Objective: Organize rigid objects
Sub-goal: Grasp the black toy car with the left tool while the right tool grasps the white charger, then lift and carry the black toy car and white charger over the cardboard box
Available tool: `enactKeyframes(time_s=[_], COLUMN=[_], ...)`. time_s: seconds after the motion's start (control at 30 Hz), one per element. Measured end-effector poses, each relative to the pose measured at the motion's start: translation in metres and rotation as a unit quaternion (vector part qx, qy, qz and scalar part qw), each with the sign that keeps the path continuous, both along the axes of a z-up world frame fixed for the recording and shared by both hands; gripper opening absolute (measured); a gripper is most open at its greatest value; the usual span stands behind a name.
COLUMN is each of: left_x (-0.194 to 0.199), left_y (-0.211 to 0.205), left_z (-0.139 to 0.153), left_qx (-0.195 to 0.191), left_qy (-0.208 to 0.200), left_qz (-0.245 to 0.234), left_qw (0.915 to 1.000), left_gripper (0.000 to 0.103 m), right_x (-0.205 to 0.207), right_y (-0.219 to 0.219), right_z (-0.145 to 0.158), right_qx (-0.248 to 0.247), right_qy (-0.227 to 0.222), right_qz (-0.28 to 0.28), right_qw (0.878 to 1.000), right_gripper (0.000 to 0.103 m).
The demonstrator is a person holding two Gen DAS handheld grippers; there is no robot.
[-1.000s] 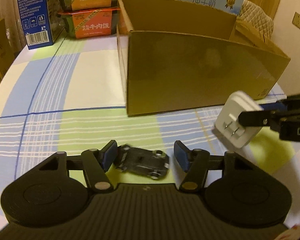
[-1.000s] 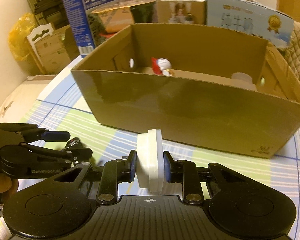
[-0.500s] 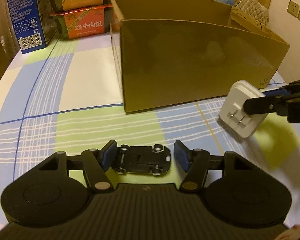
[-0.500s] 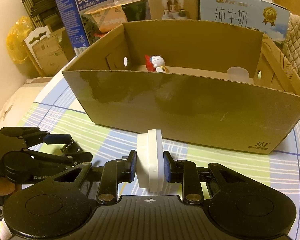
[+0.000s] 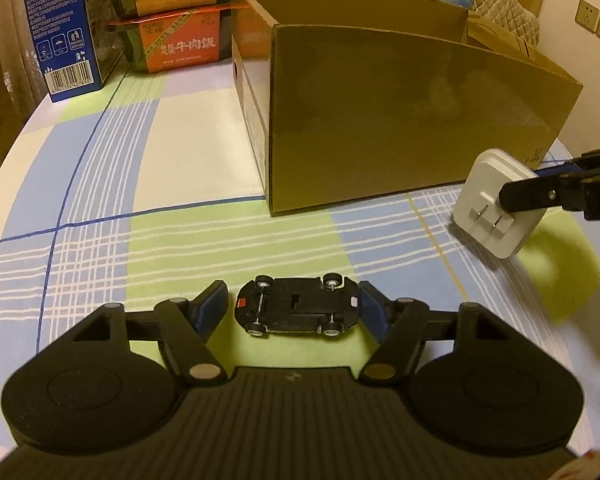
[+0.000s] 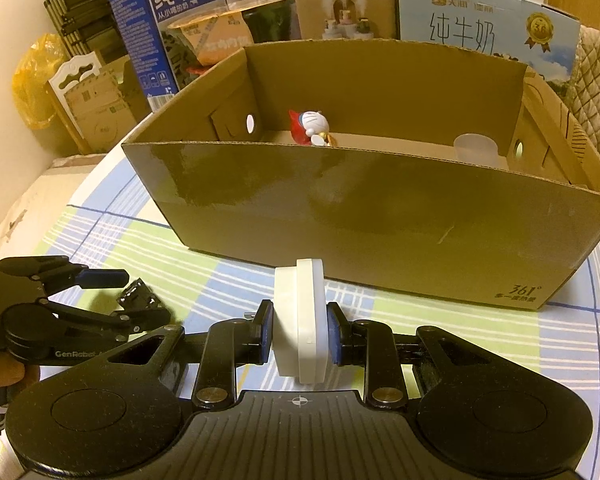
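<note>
A small black toy car (image 5: pixel 298 306) lies upside down between the fingers of my left gripper (image 5: pixel 294 308). The jaws are open around it, the right pad close to its end. The car also shows in the right wrist view (image 6: pixel 138 298). My right gripper (image 6: pixel 299 330) is shut on a white plug adapter (image 6: pixel 300 324), held above the cloth in front of the open cardboard box (image 6: pixel 380 216). The adapter (image 5: pixel 496 212) and box (image 5: pixel 400 120) also show in the left wrist view. Inside the box are a Doraemon figure (image 6: pixel 312 126) and a translucent cup (image 6: pixel 476 150).
A checked tablecloth (image 5: pixel 140 216) covers the round table. Behind the box stand milk cartons (image 6: pixel 168 36), a blue carton (image 5: pixel 56 28) and stacked orange food boxes (image 5: pixel 180 40). Folded cardboard and a yellow bag (image 6: pixel 32 76) lie off the table's left edge.
The toy car has turned square between the left fingers, wheels up. The left gripper has pulled back slightly from the box. The right gripper has risen with the adapter, so more of the box's inside shows.
</note>
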State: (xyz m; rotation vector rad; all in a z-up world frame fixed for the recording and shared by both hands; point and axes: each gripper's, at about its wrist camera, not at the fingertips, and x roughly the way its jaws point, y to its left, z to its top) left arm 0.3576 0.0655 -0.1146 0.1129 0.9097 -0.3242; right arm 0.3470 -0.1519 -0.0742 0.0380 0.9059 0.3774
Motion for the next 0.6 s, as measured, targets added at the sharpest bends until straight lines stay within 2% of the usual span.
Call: enactKeyframes(time_s=[0.23,0.3,0.37,0.6], left_x=[0.001,0.002,0.004,0.004], left_y=[-0.003,-0.003,-0.002,-0.003], left_z=[-0.004,-0.004,-0.001,0.011], left_qx=[0.002,0.003,0.003,-0.007], left_qy=[0.008,0.009,0.013,-0.001], left_qz=[-0.004,0.001,0.009,0.024], left_qw=[1.0,1.0,0.9999,0.9997], left_gripper=[0.066,0.062,0.062,0.061], right_x=[0.0,0.0,0.0,-0.001], right_y=[0.003,0.004,0.003,0.003], right_z=[0.001,0.001,0.002,0.005], right_qx=[0.0,0.0,0.0,0.002], right_qy=[-0.001,-0.001,-0.002,-0.005], right_qz=[0.003,0.002,0.001,0.001], right_qw=[1.0,1.0,1.0,1.0], right_gripper=[0.024,0.024,0.024,0.024])
